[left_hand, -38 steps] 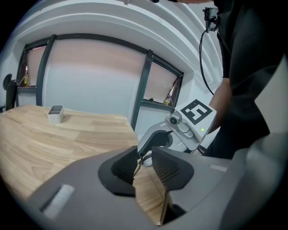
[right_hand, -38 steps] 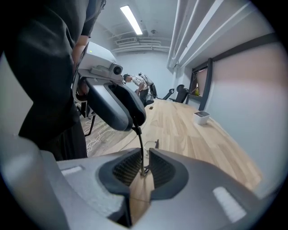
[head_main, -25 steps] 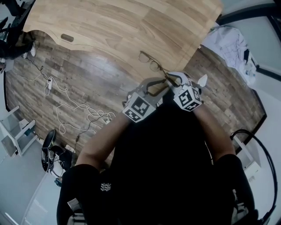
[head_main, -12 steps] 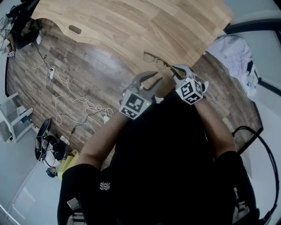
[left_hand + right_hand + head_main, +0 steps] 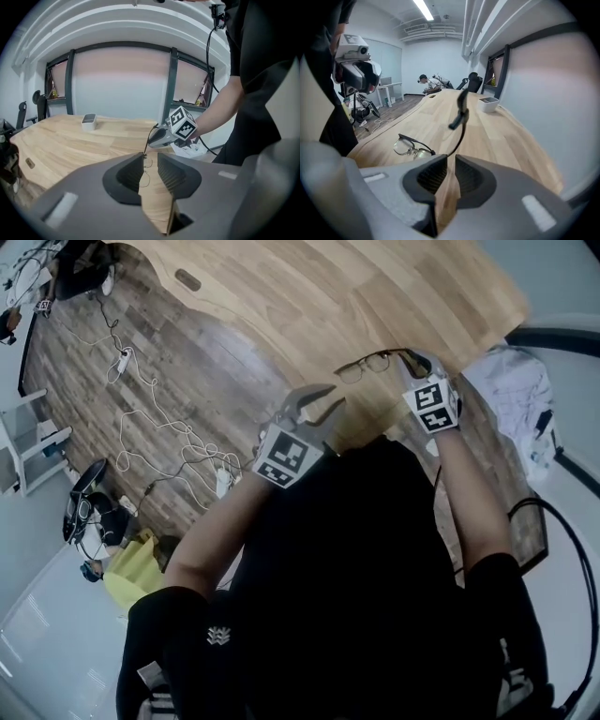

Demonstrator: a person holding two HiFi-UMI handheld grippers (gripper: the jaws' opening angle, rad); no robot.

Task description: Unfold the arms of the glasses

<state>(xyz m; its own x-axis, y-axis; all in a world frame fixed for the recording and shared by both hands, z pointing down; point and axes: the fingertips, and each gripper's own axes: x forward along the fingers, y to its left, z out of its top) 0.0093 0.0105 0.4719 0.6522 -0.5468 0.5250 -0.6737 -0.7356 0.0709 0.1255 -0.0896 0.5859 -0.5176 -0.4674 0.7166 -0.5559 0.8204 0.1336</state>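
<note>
Glasses [image 5: 366, 365]: lying on the table [image 5: 375, 296], close to its near edge.
Arm [image 5: 461, 117]: one arm stands up off the table, pinched in the right claw [image 5: 410, 360].
Left claw [image 5: 323, 409]: jaws apart, empty, at the table's edge.
Progress: probably the first arm is partway open; I cannot tell how the second arm stands.
Room: pale wood table; dark plank floor [image 5: 187, 362] and loose cables [image 5: 169, 442] beside the table.

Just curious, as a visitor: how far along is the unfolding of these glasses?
One arm of the dark-rimmed glasses already stands swung out, pinched by the right gripper. The left gripper hangs open, empty. The second arm, hard to see, probably remains.
</note>
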